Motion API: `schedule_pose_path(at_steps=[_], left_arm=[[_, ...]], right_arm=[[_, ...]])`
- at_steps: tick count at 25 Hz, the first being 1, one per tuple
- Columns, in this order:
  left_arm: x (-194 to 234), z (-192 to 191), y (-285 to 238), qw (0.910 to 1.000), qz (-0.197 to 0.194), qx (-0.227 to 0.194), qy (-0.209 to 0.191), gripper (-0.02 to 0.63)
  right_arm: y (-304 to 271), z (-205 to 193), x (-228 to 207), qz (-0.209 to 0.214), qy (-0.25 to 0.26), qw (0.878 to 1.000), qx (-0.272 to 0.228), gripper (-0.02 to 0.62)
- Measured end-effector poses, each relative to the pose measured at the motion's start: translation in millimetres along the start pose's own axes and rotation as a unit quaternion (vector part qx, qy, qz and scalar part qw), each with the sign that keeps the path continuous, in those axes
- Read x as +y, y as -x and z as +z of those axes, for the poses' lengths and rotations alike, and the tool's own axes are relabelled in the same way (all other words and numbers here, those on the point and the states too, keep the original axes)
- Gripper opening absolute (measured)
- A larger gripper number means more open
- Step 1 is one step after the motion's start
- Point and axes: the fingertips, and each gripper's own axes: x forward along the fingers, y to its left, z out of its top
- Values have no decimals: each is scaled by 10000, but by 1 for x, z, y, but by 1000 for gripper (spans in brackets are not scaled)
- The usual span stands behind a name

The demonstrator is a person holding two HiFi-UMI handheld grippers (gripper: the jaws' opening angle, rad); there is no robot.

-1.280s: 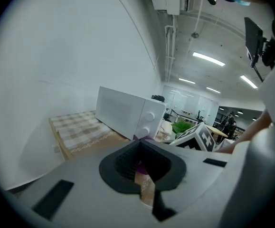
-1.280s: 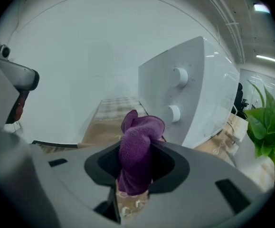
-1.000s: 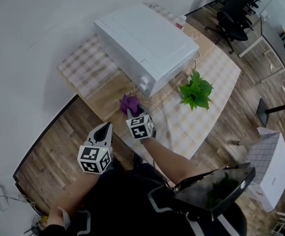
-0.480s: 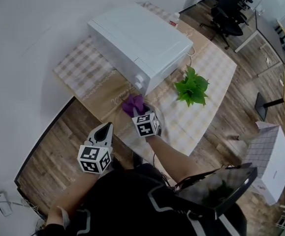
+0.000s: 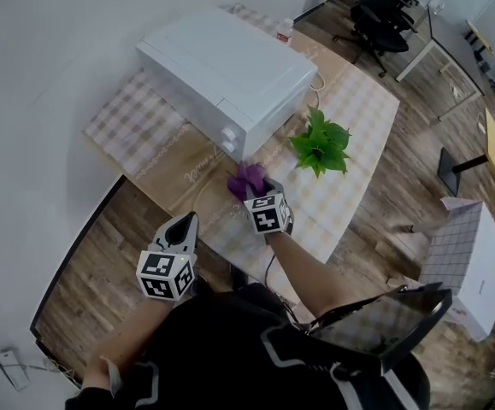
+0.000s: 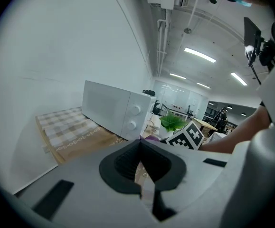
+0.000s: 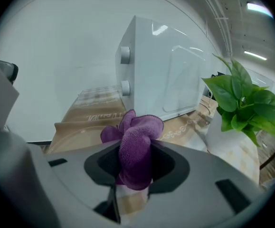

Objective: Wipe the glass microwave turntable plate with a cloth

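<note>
My right gripper (image 5: 255, 194) is shut on a bunched purple cloth (image 5: 246, 179), low over the table just in front of the white microwave (image 5: 221, 71). From the right gripper view the cloth (image 7: 136, 139) bulges out between the jaws of the right gripper (image 7: 135, 170). The rim of a clear glass plate (image 7: 68, 136) lies on the brown runner just left of it and below it. My left gripper (image 5: 185, 222) hangs shut and empty off the table's near edge, over the wooden floor. Its pads meet in the left gripper view (image 6: 140, 161).
A potted green plant (image 5: 318, 147) stands right of the cloth, close to the microwave's front corner. The table (image 5: 358, 126) wears a checked cover with a brown runner. A white wall runs along the left. Office chairs (image 5: 382, 20) stand far back.
My right gripper has carried the purple cloth a little forward and to the right over the table. The left gripper has stayed put.
</note>
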Motion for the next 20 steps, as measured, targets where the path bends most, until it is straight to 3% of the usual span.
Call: schedule_pose_path(at_steps=[10,20], left_arm=[[-11,-1,4,9999,-112,-5,-85,3],[4,-1,23,9997,163,-184,38,3]], right_arm=[[21,-7,-20,-255,-100,9996,25,140],[29,36,89,833,338,9944,-549,138]])
